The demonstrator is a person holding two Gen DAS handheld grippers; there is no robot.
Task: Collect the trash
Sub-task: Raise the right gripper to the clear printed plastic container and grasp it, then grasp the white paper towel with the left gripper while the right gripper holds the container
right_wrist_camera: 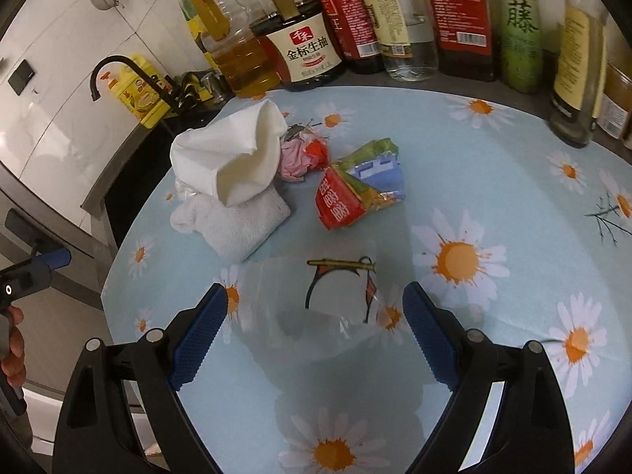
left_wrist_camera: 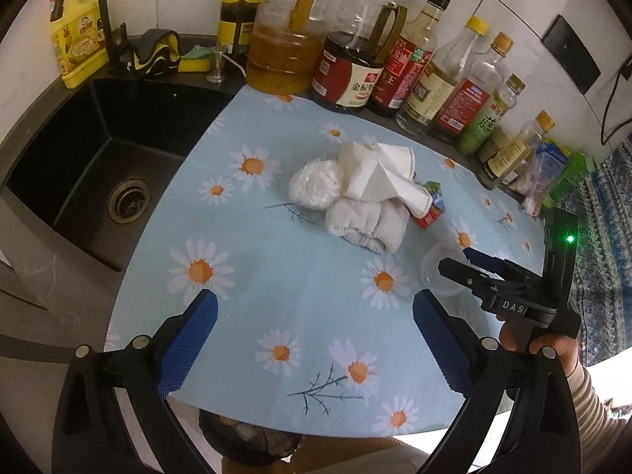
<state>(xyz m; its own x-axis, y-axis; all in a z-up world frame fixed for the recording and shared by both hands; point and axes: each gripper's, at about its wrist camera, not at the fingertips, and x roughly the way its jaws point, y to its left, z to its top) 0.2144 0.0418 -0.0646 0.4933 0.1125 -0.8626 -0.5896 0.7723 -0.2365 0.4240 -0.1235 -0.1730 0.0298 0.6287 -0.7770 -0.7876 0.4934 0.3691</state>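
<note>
Nothing collected yet, judging by the layout. Left gripper (left_wrist_camera: 314,331) open, empty, over the daisy mat (left_wrist_camera: 276,276). Right gripper (right_wrist_camera: 316,318) open too, jaws straddling a clear plastic cup (right_wrist_camera: 316,316) lying on the mat, not clamped yet.

Trash pile sits ahead of both grippers, mid-mat: white tissue (right_wrist_camera: 233,154), balled cloth/paper wads (left_wrist_camera: 347,205), pink crumple (right_wrist_camera: 296,160), red-green snack wrapper (right_wrist_camera: 357,185).

Containers: cup looks empty. No bin or bag clearly visible. Sink (left_wrist_camera: 98,150) far left of left gripper, empty as far as shown.
</note>
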